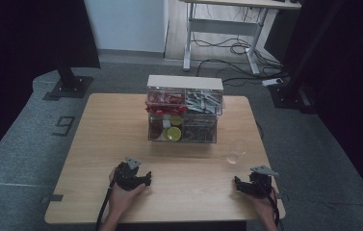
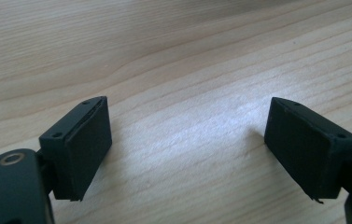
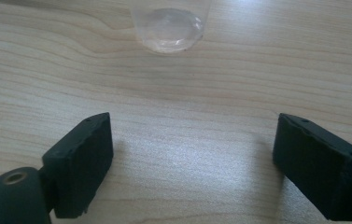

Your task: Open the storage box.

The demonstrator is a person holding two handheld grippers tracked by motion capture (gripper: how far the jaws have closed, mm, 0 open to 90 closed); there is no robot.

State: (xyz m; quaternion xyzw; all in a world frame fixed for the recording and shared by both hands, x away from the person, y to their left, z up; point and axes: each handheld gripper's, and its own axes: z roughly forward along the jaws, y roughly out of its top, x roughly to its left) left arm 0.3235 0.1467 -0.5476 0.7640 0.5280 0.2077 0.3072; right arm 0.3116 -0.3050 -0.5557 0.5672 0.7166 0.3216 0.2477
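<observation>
High view: my left gripper and right gripper rest on the table, the clear cup just ahead of the right one. Left gripper view: jaws spread wide, empty. Right gripper view: jaws wide, empty, cup ahead.

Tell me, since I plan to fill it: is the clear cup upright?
Upright: the clear cup stands on its base on the table.

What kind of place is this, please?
Probably a lab or recording room, not a home: black curtains flank the wooden table, cables trail over the grey carpet under a desk, and a clear drawer organizer stands ready.
</observation>
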